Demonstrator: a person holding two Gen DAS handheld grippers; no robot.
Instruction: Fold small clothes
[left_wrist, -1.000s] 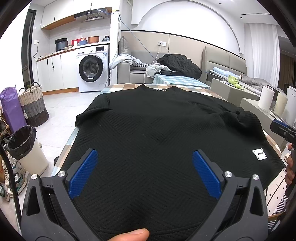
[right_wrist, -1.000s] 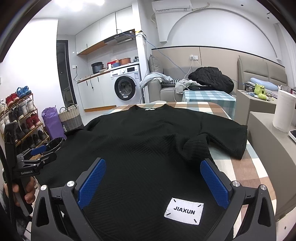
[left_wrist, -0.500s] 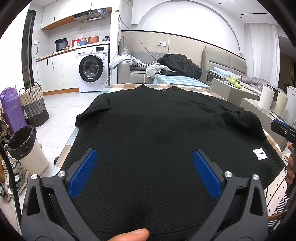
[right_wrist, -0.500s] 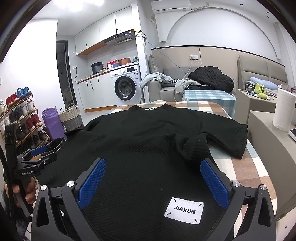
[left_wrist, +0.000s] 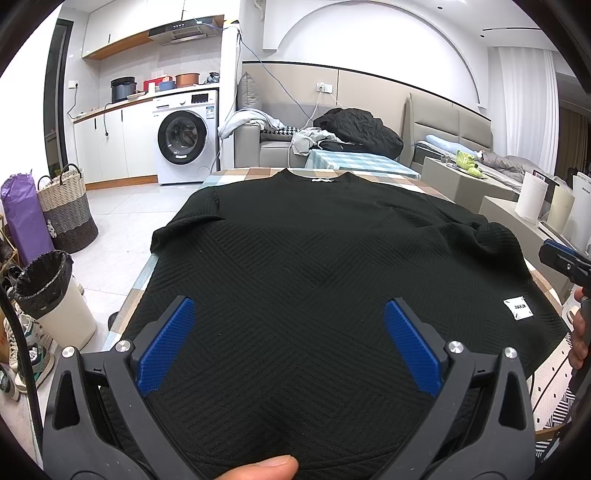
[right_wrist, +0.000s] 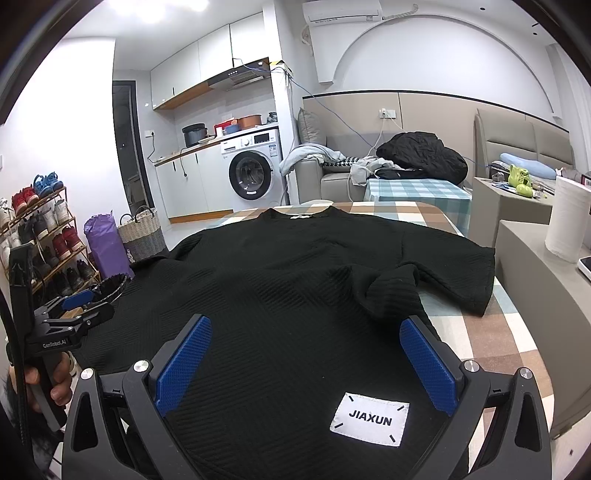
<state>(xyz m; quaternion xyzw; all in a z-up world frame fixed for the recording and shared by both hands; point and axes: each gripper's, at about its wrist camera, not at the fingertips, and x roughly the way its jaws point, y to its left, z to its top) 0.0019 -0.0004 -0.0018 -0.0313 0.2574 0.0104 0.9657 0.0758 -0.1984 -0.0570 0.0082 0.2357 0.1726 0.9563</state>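
Note:
A black ribbed short-sleeved top (left_wrist: 314, 258) lies spread flat on the checked table, collar at the far end, hem near me. A white JIAXUN label (right_wrist: 369, 424) sits near its hem on the right. Its right sleeve (right_wrist: 424, 284) is bunched and partly folded. My left gripper (left_wrist: 290, 339) is open and empty above the hem on the left part. My right gripper (right_wrist: 304, 363) is open and empty above the hem near the label. The top also shows in the right wrist view (right_wrist: 295, 280). Each gripper shows at the edge of the other's view.
The checked tablecloth (right_wrist: 491, 332) shows bare at the right. A white bin with a black bag (left_wrist: 55, 299), a woven basket (left_wrist: 68, 210) and a shoe rack (right_wrist: 40, 236) stand on the left. A low cabinet with a paper roll (right_wrist: 565, 221) stands right. A sofa and washing machine stand behind.

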